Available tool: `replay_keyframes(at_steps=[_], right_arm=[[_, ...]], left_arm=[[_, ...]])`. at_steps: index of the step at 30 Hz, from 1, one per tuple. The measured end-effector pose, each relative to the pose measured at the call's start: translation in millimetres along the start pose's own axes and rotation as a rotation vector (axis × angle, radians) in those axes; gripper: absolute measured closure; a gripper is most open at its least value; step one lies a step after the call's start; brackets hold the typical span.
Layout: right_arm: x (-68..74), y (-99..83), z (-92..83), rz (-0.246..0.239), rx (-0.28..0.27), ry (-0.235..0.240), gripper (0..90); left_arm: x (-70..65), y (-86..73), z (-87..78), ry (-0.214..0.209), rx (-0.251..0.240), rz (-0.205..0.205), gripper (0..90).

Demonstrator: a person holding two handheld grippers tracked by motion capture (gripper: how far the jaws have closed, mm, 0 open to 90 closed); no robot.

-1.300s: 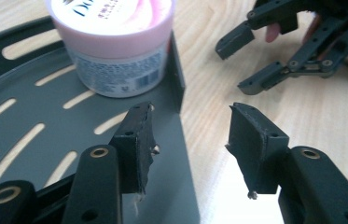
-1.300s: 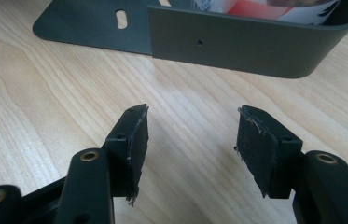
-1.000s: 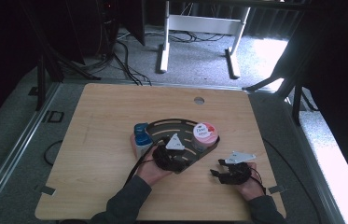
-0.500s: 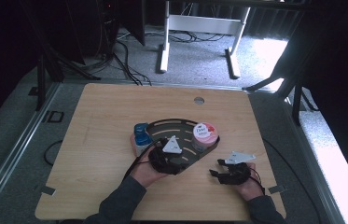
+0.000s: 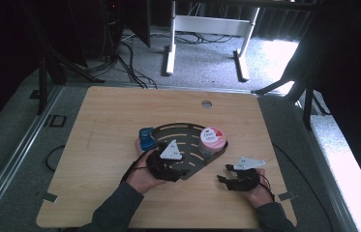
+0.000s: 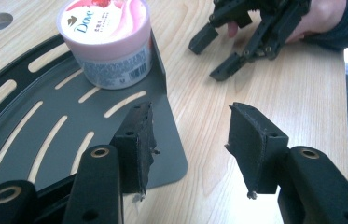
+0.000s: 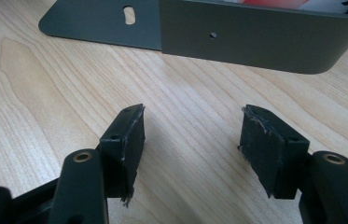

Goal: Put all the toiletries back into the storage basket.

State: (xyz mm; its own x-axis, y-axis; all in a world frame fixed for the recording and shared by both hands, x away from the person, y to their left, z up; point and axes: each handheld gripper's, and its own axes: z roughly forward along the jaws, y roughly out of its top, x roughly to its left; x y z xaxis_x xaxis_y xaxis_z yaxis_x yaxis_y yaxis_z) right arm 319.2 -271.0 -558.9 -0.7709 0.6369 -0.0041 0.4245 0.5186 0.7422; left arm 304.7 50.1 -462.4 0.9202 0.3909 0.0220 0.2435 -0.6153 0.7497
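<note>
A lab or workshop: grey carpet, loose cables (image 5: 129, 63) and a white desk frame (image 5: 207, 43) behind the wooden table (image 5: 105, 140).

The tub (image 5: 212, 140) stands in the right end of the tray (image 5: 183, 133); the container (image 5: 146, 138) lies just left of the tray, on the table (image 5: 110, 111)

Wooden desk (image 5: 110, 125) sits bare toward its left edge — a round hole (image 5: 206, 103) near the far edge, cables (image 5: 125, 58) on the floor beyond.
</note>
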Motion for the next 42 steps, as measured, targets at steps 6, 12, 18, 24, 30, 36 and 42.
replay_keyframes(at_steps=[6,12,18,24,30,36,42], right_arm=[[-0.2,0.1,0.1,-0.001,0.000,0.000,39.5],[-0.3,0.1,0.1,-0.001,0.000,0.000,39.4],[-0.2,0.1,0.1,0.000,0.000,0.001,39.4],[-0.3,0.1,0.1,0.000,0.000,0.001,39.4],[-0.2,0.1,0.1,0.001,0.000,0.001,39.3],[-0.3,0.1,0.1,-0.001,0.000,0.001,39.3],[-0.2,0.1,0.1,-0.001,0.000,0.001,39.3]], left_arm=[[-1.5,-1.4,-12.5,-0.013,-0.011,0.017,50.8],[-1.0,-6.4,-23.1,-0.020,-0.001,0.038,51.5],[-1.7,-13.7,-30.6,-0.043,-0.003,0.041,51.4],[-2.2,-18.8,-40.1,-0.035,-0.002,0.044,52.4],[0.6,-21.0,-59.0,-0.006,-0.048,0.031,52.6],[6.2,-23.2,-73.7,0.021,-0.081,0.011,52.5],[9.4,-23.5,-83.8,0.049,-0.105,-0.002,51.9]])
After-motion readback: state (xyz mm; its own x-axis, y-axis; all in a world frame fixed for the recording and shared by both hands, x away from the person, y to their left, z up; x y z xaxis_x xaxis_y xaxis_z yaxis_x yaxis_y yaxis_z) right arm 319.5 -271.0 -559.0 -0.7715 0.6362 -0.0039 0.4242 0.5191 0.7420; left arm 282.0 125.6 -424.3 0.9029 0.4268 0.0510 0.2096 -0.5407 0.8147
